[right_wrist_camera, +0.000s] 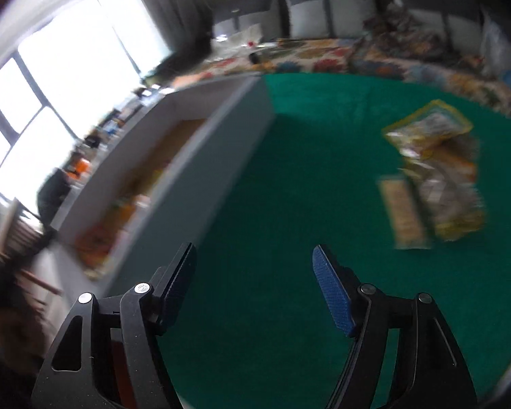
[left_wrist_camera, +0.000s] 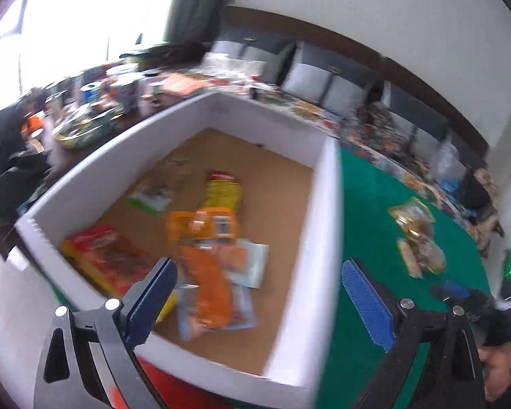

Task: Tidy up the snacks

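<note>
The left tool (left_wrist_camera: 255, 293) hangs over the near corner of a white box (left_wrist_camera: 318, 238), its two blue-padded fingers spread wide with nothing between them. Inside the box, on its brown floor, several snack packets lie in a loose heap: an orange packet (left_wrist_camera: 204, 228) across the middle, a yellow packet (left_wrist_camera: 223, 189) behind it, a red and yellow packet (left_wrist_camera: 109, 259) against the left wall, a small green and white packet (left_wrist_camera: 150, 201) farther back, and a long orange sausage-like packet (left_wrist_camera: 207, 293) nearest the tool, lying on top of pale blue wrappers (left_wrist_camera: 252, 266).

The box stands on a table covered in green cloth (right_wrist_camera: 289, 177). To the right of the box, well apart from it, a small pile of yellowish snack packets (right_wrist_camera: 436, 177) remains on the cloth, with a narrow tan packet (right_wrist_camera: 405, 214) touching its left side; the blur hides their print.

The right tool (right_wrist_camera: 252, 279) hovers above the bare cloth between the box and that pile, fingers wide apart and empty. It is near the box wall and some way short of the pile.

Beyond the table lies a flowered spread (right_wrist_camera: 323, 56) with grey cushions (right_wrist_camera: 310, 10) behind it.
</note>
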Available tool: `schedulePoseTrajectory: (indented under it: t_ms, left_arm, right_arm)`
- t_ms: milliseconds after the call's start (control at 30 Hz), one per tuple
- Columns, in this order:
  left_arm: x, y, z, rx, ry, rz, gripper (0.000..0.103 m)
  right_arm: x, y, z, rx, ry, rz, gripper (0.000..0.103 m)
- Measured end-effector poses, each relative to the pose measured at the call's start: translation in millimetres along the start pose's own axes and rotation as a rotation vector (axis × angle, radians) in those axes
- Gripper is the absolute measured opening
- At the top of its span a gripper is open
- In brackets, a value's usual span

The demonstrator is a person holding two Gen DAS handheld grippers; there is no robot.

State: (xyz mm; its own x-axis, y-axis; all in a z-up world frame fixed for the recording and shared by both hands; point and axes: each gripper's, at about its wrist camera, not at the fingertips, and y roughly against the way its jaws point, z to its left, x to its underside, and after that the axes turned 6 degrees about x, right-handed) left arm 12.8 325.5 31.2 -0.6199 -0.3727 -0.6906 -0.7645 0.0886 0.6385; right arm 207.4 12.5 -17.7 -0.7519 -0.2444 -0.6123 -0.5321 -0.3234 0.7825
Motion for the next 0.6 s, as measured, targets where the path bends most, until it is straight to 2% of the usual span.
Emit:
schedulePoseTrajectory:
  t_ms: [33,100,167,233,300,433,533,600]
  left_arm:
    - [2,-3,-20,0.035,-0.031,0.009,0.097]
    - [10,-16,-66,0.115,-0.092,0.043,0.100]
    - [22,-35,-105,0.171,-0.131,0.092,0.103]
    - [34,-59,-135,0.194,-0.160,0.157,0.103]
    - [53,-93,-163,0.195,-0.201,0.221,0.103]
    - [82,-159,-202,0.131,-0.282,0.323,0.102]
    - [93,-193,-216,0.083,-0.331,0.342,0.102]
    - [95,-208,-223,0.064,-0.351,0.326,0.102]
  right_arm:
    - [19,-4,-27,0.118,0.035,0.004,0.074]
    - [55,-6,-73,0.264,0.052,-0.004,0.074]
    - [86,-3,-119,0.367,0.014,-0.006,0.074]
    - [109,-1,-169,0.453,-0.064,0.004,0.074]
    - [121,-4,-206,0.511,-0.147,0.013,0.074]
    - [122,-9,-254,0.574,-0.261,0.008,0.074]
    - [123,0,-268,0.571,-0.302,-0.022,0.078]
    - [123,-1,-279,0.554,-0.329,-0.022,0.080]
